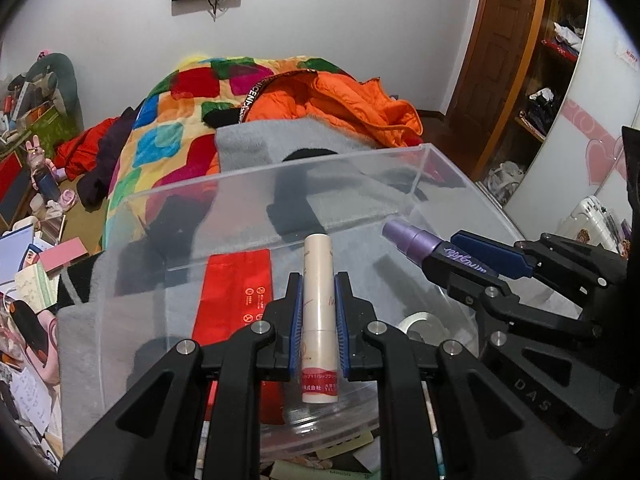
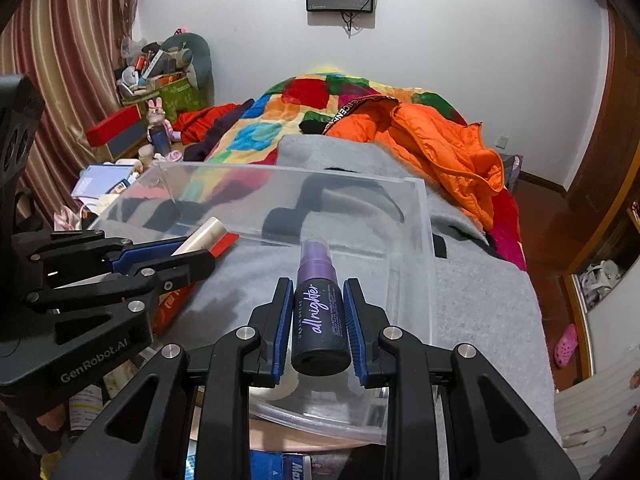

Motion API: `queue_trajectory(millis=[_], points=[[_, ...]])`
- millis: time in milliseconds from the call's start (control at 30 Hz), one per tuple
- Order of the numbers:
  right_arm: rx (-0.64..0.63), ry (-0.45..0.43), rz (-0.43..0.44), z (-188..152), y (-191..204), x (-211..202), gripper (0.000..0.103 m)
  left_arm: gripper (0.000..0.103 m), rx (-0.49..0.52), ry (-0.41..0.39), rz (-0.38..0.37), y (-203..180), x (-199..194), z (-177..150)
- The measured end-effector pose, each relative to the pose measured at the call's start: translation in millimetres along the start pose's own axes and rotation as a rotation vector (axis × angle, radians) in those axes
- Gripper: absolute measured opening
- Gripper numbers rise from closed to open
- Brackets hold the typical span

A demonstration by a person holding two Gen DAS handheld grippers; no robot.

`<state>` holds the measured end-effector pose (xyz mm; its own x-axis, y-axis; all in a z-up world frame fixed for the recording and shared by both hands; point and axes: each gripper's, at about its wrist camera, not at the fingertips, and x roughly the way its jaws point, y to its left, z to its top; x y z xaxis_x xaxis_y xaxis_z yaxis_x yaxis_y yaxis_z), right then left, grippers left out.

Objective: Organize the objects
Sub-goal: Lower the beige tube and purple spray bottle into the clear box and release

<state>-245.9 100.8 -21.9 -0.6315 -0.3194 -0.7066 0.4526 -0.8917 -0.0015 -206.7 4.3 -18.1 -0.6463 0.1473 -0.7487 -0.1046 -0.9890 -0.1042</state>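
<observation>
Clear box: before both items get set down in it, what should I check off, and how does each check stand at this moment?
1. Left gripper grips the cream tube firmly, jaws pressing both sides: ok.
2. Right gripper grips the spray bottle, jaws on both sides: ok.
3. Clear box open on top, no lid in the way: ok.
4. Bare floor space inside the box ahead of both items: ok.
5. Grippers apart from each other, not touching: ok.
6. Box steady on the grey blanket: cannot tell.
</observation>
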Motion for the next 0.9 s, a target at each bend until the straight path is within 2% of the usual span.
queue_trajectory(millis=[233,467,533,600,700,767,900], points=[[0.0,-0.007,-0.004,-0.9,0.9,-3.9,0.023,0.014,0.01,0.02,-0.01,-2.3,0.2,-1.4],[0.021,-0.008,0.023,-0.8,0.0,-14.9,0.024,0.015,0.02,0.007,-0.019,-3.8,-12.9,-1.4],[0.025,-0.015,0.033,-1.7,-0.7,-21.4,0.026,0.02,0.015,-0.001,-0.025,-3.0,-19.1,-2.1],[0.025,-0.026,0.033,-3.2,0.0,-28.8,0.036,0.03,0.011,-0.017,-0.03,-1.7,-27.3,-3.0],[0.014,-0.062,0.019,-6.3,1.8,-43.2,0.048,0.034,0.02,-0.052,-0.019,-3.0,-42.8,-6.3],[0.004,-0.084,0.008,-8.6,3.6,-53.1,0.051,0.036,0.03,-0.07,-0.015,-3.9,-54.0,-9.6],[-0.001,-0.115,0.012,-14.7,5.5,-71.3,0.057,0.055,0.049,-0.112,0.005,-4.7,-75.8,-19.4]])
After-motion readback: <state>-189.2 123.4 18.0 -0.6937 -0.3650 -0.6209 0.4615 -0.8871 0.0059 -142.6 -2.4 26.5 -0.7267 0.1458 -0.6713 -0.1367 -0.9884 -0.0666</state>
